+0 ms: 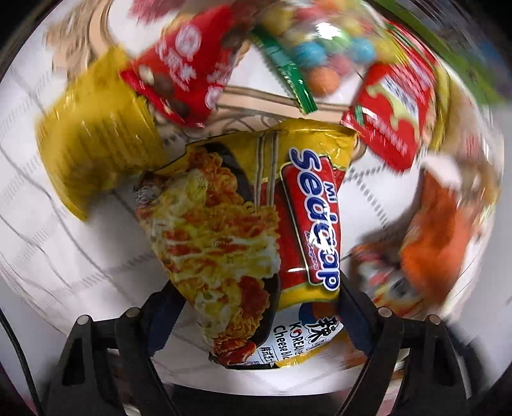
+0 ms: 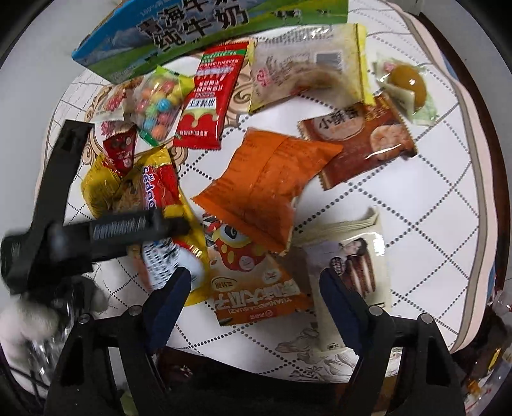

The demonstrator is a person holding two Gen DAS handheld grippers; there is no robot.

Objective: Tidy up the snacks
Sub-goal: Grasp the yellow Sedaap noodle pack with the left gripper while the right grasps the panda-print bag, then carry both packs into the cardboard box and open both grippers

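My left gripper is shut on a yellow Mi Sedaap noodle packet and holds it above the table; the background is blurred with motion. The packet and the left gripper's black body also show at the left of the right wrist view. My right gripper is open and empty, low over an orange sunflower-seed pack. An orange bag, a brown biscuit pack, a red sachet and a bag of coloured candy balls lie around.
A blue-green milk carton box lies at the far edge. A pale pastry pack, a wrapped yellow jelly and a cream snack pack lie on the white quilted tablecloth. A yellow bag lies left.
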